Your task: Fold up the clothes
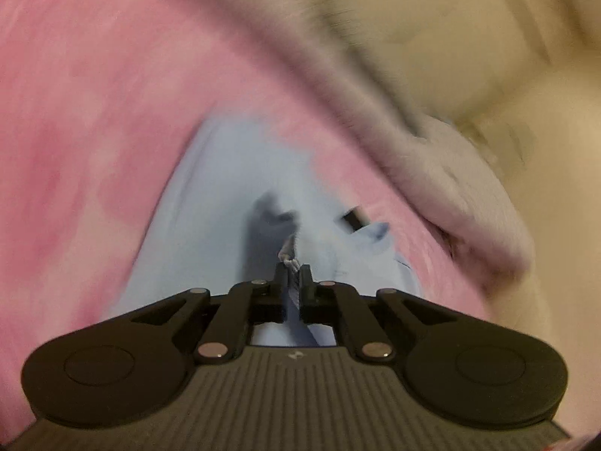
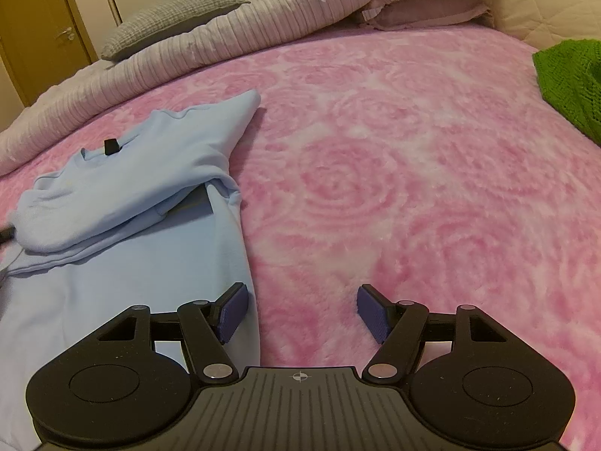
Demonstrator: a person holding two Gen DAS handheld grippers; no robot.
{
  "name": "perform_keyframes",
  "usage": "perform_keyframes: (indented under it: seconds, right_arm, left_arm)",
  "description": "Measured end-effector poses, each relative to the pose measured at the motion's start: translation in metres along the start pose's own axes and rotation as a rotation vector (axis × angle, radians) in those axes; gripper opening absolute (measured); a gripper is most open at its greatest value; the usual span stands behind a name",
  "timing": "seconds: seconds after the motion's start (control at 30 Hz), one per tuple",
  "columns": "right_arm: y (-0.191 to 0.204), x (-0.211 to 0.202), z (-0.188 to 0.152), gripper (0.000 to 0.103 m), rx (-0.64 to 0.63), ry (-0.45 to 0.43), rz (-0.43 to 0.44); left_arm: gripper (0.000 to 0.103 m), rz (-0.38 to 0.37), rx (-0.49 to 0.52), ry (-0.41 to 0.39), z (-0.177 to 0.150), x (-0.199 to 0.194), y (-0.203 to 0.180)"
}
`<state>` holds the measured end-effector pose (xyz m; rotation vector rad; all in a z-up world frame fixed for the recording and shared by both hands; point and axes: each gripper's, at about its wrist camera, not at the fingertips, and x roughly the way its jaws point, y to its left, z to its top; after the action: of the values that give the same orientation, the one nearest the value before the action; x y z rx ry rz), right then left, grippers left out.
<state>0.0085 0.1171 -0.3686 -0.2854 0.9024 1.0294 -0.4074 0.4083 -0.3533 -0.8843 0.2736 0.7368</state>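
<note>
Pinching a fold of the light blue sweatshirt [image 1: 225, 203], our left gripper [image 1: 294, 276] has its jaws pressed together with what looks like cloth between them, though the blurred view leaves us unsure how much is caught. Our right gripper [image 2: 301, 314] hovers spread and empty at the sweatshirt's edge. The garment lies on the pink bedspread [image 2: 413, 173], one sleeve [image 2: 150, 173] already laid across the body. We judge the fold half made; next we need the far side brought over, with the right gripper closing on the hem.
</note>
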Motion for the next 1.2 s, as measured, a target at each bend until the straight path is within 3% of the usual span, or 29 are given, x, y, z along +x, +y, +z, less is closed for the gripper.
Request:
perform_keyframes:
  seconds: [0.07,0.13,0.2,0.47,0.57,0.7,0.8,0.87,0.97,1.07,1.2]
  right_arm:
    - [0.0,0.0,0.0,0.069,-0.002,0.0,0.0]
    - [0.001,0.0,0.0,0.069,-0.005,0.001,-0.004]
    - [0.001,0.001,0.0,0.069,-0.009,0.0,-0.007]
    - [0.004,-0.005,0.009,0.069,-0.004,-0.001,-0.006]
    - [0.014,-0.017,0.019,0.069,-0.027,-0.088,0.052]
    - [0.026,-0.001,0.035,0.068,-0.039,-0.073,0.153]
    - [0.014,0.024,0.042,0.067,0.085,-0.05,0.225]
    - [0.004,0.034,0.046,0.054,0.171,-0.062,0.275]
    - [-0.005,0.044,0.053,0.044,0.227,-0.08,0.286]
    - [-0.002,0.051,0.056,0.044,0.143,-0.066,0.256]
    - [0.021,0.056,0.052,0.044,-0.059,-0.066,0.24]
  left_arm:
    - [0.002,0.005,0.231,-0.07,0.0,-0.01,-0.02]
    - [0.002,0.069,0.294,-0.065,-0.003,-0.004,-0.014]
    - [0.002,0.146,0.284,-0.022,-0.006,0.007,0.002]
    - [0.003,0.125,0.262,-0.014,-0.01,0.004,0.003]
    - [0.003,0.113,0.231,0.003,-0.008,0.004,0.008]
    - [0.003,0.104,0.218,0.009,-0.005,0.005,0.009]
    - [0.003,0.092,0.199,0.015,-0.002,0.004,0.012]
    - [0.003,0.085,0.203,0.02,-0.001,0.004,0.013]
    - [0.003,0.08,0.203,0.025,-0.001,0.004,0.015]
    - [0.003,0.08,0.2,0.026,-0.002,0.004,0.015]
    - [0.003,0.077,0.195,0.029,-0.002,0.005,0.017]
